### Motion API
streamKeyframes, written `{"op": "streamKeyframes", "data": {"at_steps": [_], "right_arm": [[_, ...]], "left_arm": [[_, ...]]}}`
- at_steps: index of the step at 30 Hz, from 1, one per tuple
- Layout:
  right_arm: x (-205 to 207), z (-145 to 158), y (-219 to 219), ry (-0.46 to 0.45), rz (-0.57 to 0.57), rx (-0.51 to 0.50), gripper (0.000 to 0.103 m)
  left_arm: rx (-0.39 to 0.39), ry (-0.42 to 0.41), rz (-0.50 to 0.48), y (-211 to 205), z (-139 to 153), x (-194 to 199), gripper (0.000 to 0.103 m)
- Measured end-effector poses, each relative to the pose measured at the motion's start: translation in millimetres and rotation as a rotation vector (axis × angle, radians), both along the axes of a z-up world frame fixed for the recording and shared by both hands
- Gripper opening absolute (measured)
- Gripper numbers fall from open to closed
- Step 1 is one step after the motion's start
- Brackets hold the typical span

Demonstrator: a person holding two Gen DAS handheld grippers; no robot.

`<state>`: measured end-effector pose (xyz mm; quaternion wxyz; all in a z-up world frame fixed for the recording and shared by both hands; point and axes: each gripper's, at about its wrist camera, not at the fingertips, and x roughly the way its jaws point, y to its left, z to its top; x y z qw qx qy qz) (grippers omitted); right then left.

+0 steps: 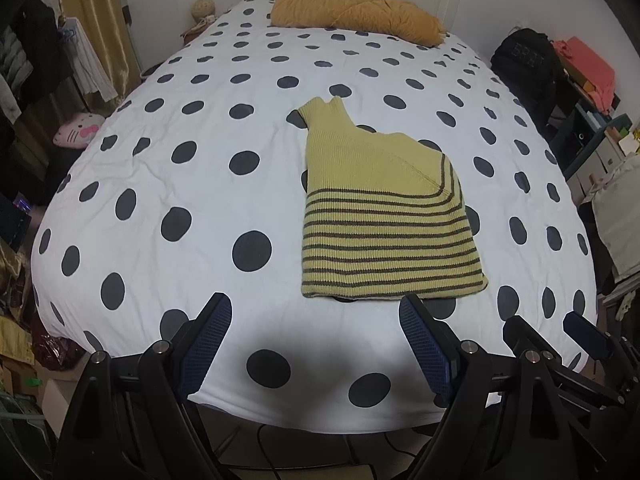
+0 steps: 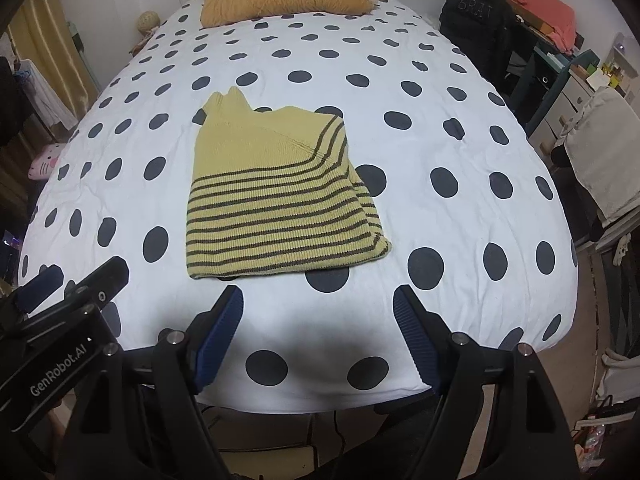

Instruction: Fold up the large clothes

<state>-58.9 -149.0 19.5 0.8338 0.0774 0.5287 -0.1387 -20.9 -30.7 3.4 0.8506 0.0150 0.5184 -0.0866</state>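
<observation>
One yellow ribbed knit sweater with dark olive stripes (image 1: 384,216) lies on the bed's white cover with dark grey dots (image 1: 160,184), already folded lengthwise into a narrow panel. Its high neck is at 12 o'clock and its striped hem at 6 o'clock, nearest the grippers. A sleeve appears to be tucked across, its stripes running at an angle toward 2 o'clock. Judged from this, the side folds are done. What seems left is at most a final fold bringing hem to neck, or nothing if this shape counts as finished.

The left gripper (image 1: 316,344) hovers off the cloth at 6 o'clock of the sweater. Its fingers are spread wide with only bedcover between them. The right gripper (image 2: 318,336) hangs likewise just short of the hem, fingers spread and empty. Neither touches the sweater.

Counted: one sweater, two grippers with two blue-padded fingers each, and one mustard-yellow long pillow (image 1: 356,12) at 12 o'clock by the headboard. One black backpack (image 2: 474,20) stands at 2 o'clock beside the bed, and one pink plush cat (image 1: 78,134) sits at 9 o'clock.
</observation>
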Motion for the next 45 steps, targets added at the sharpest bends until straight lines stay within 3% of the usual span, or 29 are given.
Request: {"op": "streamKeyframes", "data": {"at_steps": [45], "right_arm": [[9, -20, 14, 0.052, 0.078, -0.051, 0.078]], "left_arm": [[-0.009, 0.094, 0.037, 12, -35, 6, 0.086]]}}
